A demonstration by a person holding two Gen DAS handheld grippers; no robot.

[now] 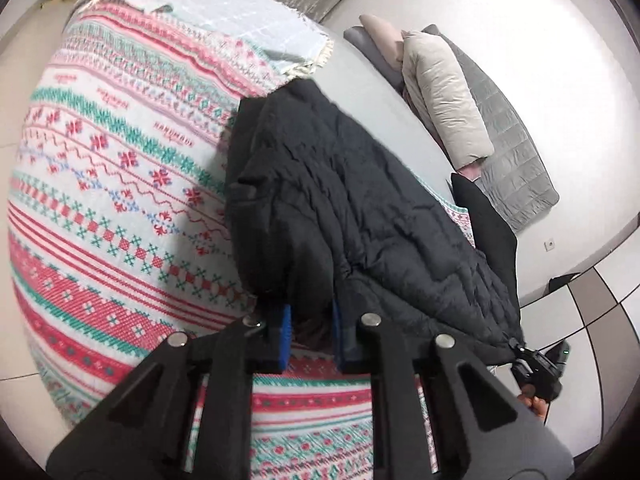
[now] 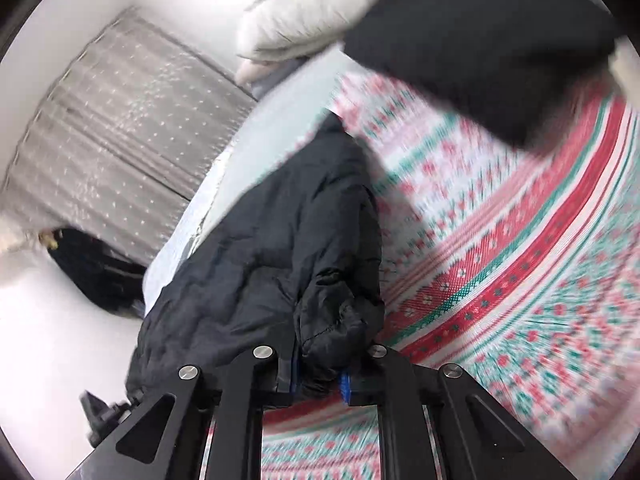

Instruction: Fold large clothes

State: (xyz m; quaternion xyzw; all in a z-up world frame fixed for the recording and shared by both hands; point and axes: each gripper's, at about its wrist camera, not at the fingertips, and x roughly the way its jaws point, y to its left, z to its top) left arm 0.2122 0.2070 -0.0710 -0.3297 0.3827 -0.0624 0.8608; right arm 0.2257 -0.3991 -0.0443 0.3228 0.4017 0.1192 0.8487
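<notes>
A large black quilted jacket [image 1: 352, 208] hangs lifted over a bed covered with a red, green and white patterned blanket [image 1: 104, 184]. My left gripper [image 1: 311, 320] is shut on the jacket's lower edge, the fabric pinched between its blue pads. My right gripper [image 2: 320, 376] is shut on another bunched edge of the same jacket [image 2: 280, 216]. The right gripper also shows at the lower right of the left wrist view [image 1: 538, 368], at the jacket's far corner. The right wrist view is motion-blurred.
A cream puffer garment [image 1: 440, 92] and a grey quilted pad [image 1: 508, 148] lie by the wall at the bed's far side. A black pillow [image 2: 480, 40] lies on the blanket. A dark bag [image 2: 96, 272] sits on the floor. A grey curtain [image 2: 120, 120] hangs behind.
</notes>
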